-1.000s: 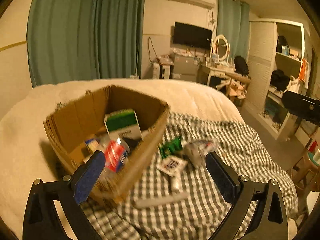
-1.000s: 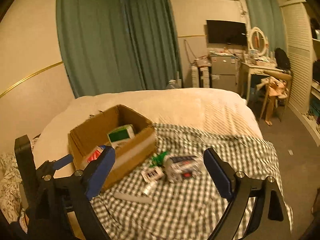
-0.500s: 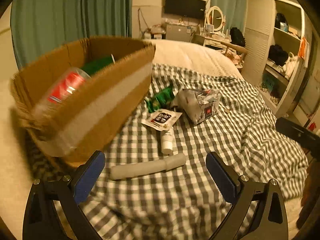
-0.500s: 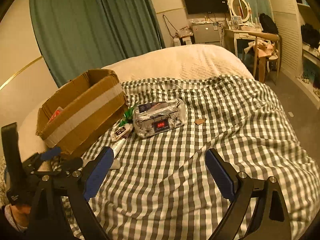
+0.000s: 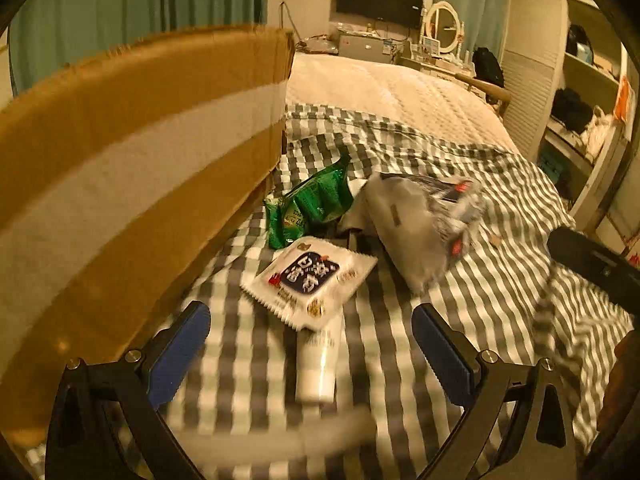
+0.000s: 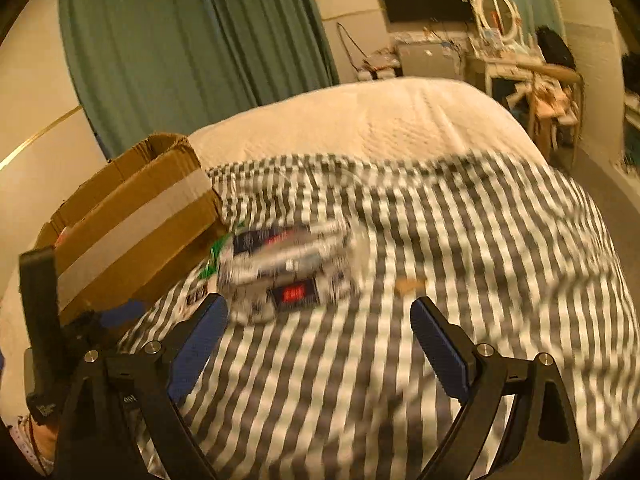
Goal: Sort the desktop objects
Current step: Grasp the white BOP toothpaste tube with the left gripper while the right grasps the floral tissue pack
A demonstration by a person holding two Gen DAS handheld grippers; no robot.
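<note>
The left claw (image 5: 310,340) hangs low over the checked blanket (image 5: 500,292) on the bed, its blue pads (image 5: 180,354) spread wide with nothing between them. Just ahead lies a white tube (image 5: 318,364), partly under a white sachet (image 5: 310,280); beyond are a green packet (image 5: 310,208) and a silvery plastic package (image 5: 420,224). The taped cardboard box (image 5: 128,184) stands close on the left. The right claw (image 6: 318,340) is likewise spread and empty, near the blurred silvery plastic package (image 6: 286,272) beside the cardboard box (image 6: 132,220).
</note>
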